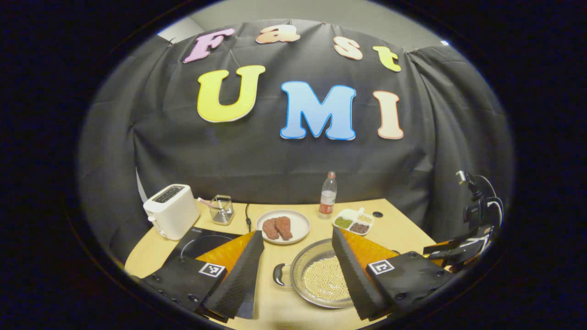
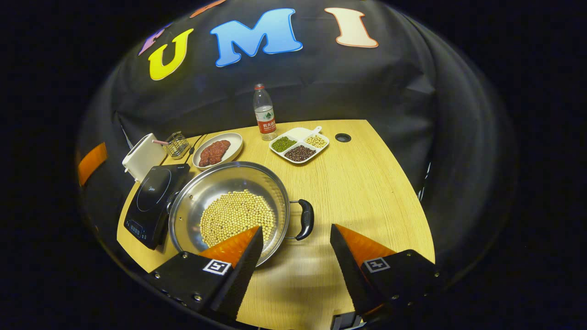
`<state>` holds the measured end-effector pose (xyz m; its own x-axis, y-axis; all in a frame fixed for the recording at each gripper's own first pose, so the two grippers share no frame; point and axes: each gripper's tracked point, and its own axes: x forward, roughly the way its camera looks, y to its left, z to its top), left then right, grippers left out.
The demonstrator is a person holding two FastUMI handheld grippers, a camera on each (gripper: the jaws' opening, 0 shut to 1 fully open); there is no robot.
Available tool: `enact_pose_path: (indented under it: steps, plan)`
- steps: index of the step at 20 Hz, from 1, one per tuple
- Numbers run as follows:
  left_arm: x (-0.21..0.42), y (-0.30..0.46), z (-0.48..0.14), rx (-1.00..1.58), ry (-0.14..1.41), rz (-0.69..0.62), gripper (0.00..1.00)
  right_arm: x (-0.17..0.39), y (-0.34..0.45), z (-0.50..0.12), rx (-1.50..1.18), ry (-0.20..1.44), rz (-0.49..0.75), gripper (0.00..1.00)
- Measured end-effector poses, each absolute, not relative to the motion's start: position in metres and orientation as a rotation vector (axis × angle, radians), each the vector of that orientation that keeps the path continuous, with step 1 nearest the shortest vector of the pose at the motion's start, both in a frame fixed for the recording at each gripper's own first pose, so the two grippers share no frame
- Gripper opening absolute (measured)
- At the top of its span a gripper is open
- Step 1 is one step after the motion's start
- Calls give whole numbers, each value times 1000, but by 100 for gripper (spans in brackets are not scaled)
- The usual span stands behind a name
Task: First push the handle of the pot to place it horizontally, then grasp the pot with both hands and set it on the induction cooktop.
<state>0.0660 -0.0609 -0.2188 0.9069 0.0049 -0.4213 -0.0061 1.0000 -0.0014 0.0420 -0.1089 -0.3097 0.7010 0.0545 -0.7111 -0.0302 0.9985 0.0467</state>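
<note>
A steel pot [image 1: 303, 260] holding soybeans [image 1: 323, 279] stands on the wooden table, its left black handle [image 1: 278, 274] lying flat. My left gripper [image 1: 298, 232] hovers open above it, the right finger over the pot and the left finger over the black induction cooktop [image 1: 202, 242]. In the right gripper view the pot [image 2: 215, 181] sits against the cooktop [image 2: 149, 197]. Its right handle [image 2: 305, 219] lies just ahead of my open right gripper [image 2: 296, 230], whose left finger overlaps the pot's near rim. The right gripper [image 1: 458, 250] also appears at the far right of the left gripper view.
Behind the pot are a plate of meat [image 2: 215, 151], a water bottle [image 2: 264, 112] and a divided tray of beans [image 2: 299, 145]. A white toaster [image 1: 170, 211] and a wire basket [image 1: 222, 210] stand back left. The table's right half [image 2: 367, 192] is bare wood.
</note>
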Motion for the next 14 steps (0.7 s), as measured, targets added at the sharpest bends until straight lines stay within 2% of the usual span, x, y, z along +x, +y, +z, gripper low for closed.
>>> enact_pose_path:
  steps: [1,2,6,7,8,9,10,11,12,13,14]
  plan:
    - [70,-61,-235,1,461,-1,98,45,-110,-314,35,799,45,90]
    - [73,-60,-252,9,488,-5,100,49,-110,-321,33,805,42,90]
    - [85,-51,-325,23,614,-8,98,65,-112,-337,33,826,32,89]
    - [89,-48,-341,22,638,-7,93,69,-111,-341,40,832,30,89]
    - [93,-45,-354,26,657,-4,93,73,-110,-346,46,838,30,89]
    - [94,-44,-366,27,681,-2,98,76,-109,-350,42,847,27,89]
    - [98,-43,-378,28,698,-2,94,79,-111,-355,29,854,21,89]
    - [102,-43,-388,29,716,-5,98,83,-110,-358,18,861,22,89]
    - [104,-42,-397,32,737,-5,98,86,-109,-363,11,870,20,82]
    - [106,-41,-406,37,755,-7,98,89,-108,-366,11,880,19,82]
    - [108,-42,-412,44,771,-8,98,91,-107,-369,16,887,18,88]
